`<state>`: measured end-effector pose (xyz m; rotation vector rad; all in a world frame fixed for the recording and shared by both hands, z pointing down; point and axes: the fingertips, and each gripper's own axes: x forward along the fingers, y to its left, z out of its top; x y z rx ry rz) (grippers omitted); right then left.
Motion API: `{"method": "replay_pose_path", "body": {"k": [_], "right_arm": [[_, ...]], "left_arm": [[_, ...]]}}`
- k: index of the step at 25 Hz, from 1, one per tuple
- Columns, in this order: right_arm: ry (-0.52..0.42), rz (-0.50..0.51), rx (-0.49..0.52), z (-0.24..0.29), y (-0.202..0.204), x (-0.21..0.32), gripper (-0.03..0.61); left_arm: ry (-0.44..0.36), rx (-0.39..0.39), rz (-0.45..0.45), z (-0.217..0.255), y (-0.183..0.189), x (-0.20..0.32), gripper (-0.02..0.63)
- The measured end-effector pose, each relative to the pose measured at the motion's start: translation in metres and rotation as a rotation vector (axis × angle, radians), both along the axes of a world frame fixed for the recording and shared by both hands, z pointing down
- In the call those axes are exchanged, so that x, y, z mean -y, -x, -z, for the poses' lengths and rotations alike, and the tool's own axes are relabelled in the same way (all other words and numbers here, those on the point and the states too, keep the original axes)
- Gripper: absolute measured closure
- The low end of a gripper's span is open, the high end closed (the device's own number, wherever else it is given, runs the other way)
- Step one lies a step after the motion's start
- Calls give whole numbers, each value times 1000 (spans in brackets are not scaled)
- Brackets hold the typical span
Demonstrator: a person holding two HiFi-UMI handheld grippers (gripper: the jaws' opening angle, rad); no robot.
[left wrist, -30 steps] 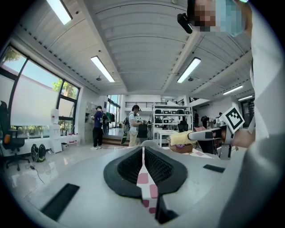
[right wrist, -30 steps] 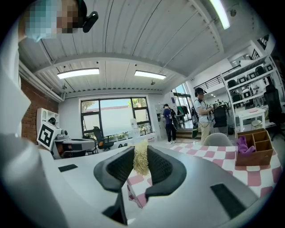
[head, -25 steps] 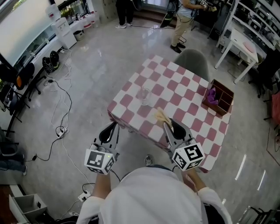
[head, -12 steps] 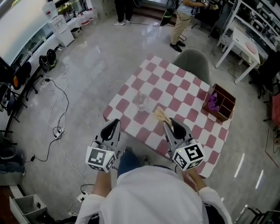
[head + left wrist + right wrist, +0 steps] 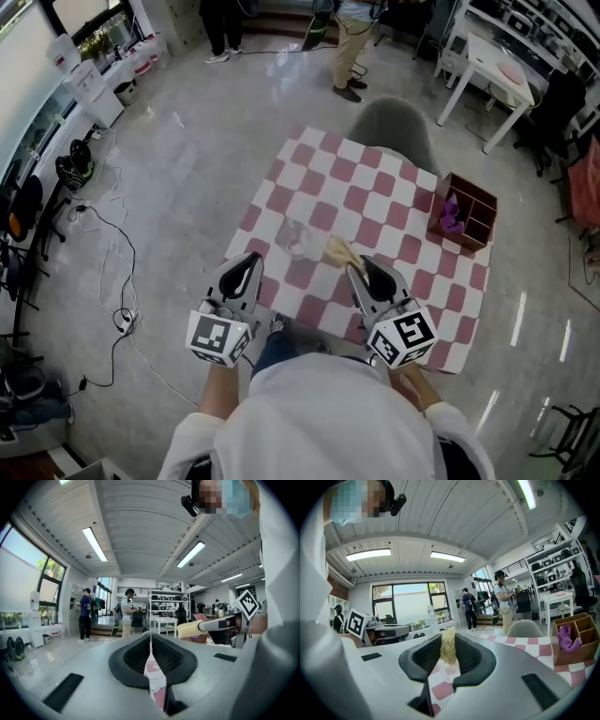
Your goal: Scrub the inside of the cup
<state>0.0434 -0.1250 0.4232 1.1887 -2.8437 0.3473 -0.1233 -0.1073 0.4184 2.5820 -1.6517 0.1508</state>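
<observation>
Task barely begun. My left gripper (image 5: 247, 264) has its fingers pressed together with nothing between them; it hangs off the near edge of the checkered table (image 5: 375, 202), short of the cup. My right gripper (image 5: 357, 270) pinches the scrubber (image 5: 337, 251), a straw-coloured fibrous pad that sticks out past the fingertips toward the table's middle. The cup (image 5: 298, 238), clear glass, stands upright on the cloth near the near-left corner, ahead of and between my two grippers. The scrubber's tip sits just beside it on the right, apparently apart from it and outside the rim. No grip on the cup and no contact inside it, so I judge the scrubbing not yet started. Left to do, as I read it: spread the left fingers and steady the cup, bring the scrubber over the rim and down inside, then work it round the wall and base. The wooden box (image 5: 466, 208) at the far right plays no part.
</observation>
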Motion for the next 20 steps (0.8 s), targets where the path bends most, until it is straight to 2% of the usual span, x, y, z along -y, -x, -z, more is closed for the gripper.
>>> {"method": "replay_pose_path", "body": {"k": [9,20], "right_arm": [[-6,-128,2,0,17,23,480],[-3,-271,-7,-5,19,34,480]], "left_arm": [[-2,12,-163,-3,8,51,574],[-16,-6,-347,-7,-2,86,574]]}}
